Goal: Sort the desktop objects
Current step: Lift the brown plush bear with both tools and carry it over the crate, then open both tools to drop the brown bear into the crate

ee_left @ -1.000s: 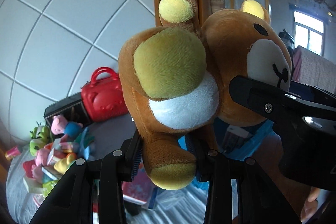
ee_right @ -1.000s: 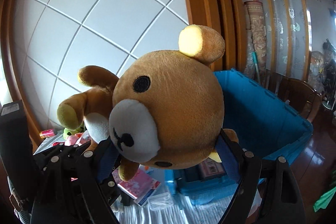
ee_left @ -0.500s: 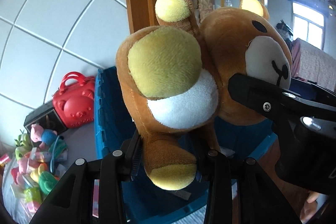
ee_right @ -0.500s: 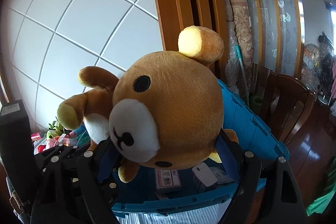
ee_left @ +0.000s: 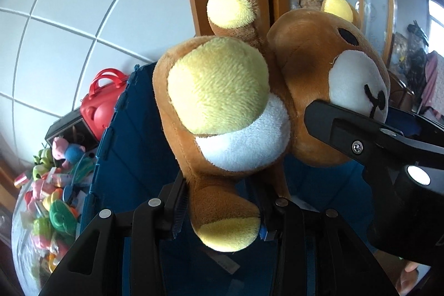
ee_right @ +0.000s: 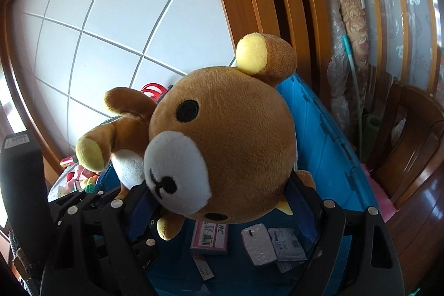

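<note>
Both tongs (ee_left: 219,212) (ee_right: 219,201) clamp plush bear (ee_right: 222,146) above blue crate (ee_right: 327,146).

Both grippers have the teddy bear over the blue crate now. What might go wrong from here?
1. The left gripper pinches only one leg of the teddy bear; if the right gripper lets go of the head first, the bear may swing and catch the blue crate wall.
2. Dropped, it would probably land on the small packets on the crate floor and bury them.
</note>
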Demonstrator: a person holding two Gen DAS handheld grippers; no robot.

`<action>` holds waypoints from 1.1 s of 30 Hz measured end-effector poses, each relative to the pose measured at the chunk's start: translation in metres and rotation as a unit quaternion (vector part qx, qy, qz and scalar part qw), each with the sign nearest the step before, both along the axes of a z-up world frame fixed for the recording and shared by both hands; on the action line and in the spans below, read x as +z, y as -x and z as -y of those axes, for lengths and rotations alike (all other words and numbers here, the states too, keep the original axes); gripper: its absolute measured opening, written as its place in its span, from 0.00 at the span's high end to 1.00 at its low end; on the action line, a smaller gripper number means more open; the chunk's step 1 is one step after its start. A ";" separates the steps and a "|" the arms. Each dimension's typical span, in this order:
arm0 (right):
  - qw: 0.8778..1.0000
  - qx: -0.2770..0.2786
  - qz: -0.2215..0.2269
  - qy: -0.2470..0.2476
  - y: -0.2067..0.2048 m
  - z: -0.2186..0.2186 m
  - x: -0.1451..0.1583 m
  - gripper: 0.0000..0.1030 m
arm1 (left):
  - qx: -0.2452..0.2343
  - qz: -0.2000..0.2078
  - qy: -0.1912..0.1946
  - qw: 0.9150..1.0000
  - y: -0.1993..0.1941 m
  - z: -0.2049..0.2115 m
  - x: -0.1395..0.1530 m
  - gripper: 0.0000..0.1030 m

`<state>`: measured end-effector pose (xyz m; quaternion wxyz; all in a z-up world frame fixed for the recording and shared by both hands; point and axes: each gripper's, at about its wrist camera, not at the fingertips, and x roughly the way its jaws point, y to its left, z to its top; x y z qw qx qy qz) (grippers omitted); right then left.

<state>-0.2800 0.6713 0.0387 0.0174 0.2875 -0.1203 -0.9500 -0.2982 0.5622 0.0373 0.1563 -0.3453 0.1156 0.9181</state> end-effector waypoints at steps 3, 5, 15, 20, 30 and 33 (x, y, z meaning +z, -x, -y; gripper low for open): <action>1.000 0.008 0.002 0.001 0.009 -0.002 -0.007 0.17 | 0.009 0.003 0.003 1.000 0.006 -0.001 -0.009 0.62; 1.000 0.014 0.002 0.001 0.016 0.000 -0.012 0.16 | 0.016 0.002 0.006 1.000 0.010 0.001 -0.016 0.61; 1.000 0.024 0.013 0.016 0.035 -0.004 -0.029 0.16 | 0.029 0.018 -0.004 0.999 0.036 0.015 -0.035 0.60; 1.000 0.021 0.024 -0.001 0.037 0.002 -0.033 0.15 | 0.032 0.020 -0.016 0.999 0.041 0.021 -0.037 0.41; 0.998 0.011 0.051 0.042 0.043 -0.011 -0.039 0.15 | 0.042 0.002 -0.008 0.999 0.035 0.014 -0.032 0.34; 0.998 0.005 0.048 0.042 0.042 -0.011 -0.040 0.15 | 0.043 -0.002 -0.007 0.999 0.034 0.014 -0.032 0.34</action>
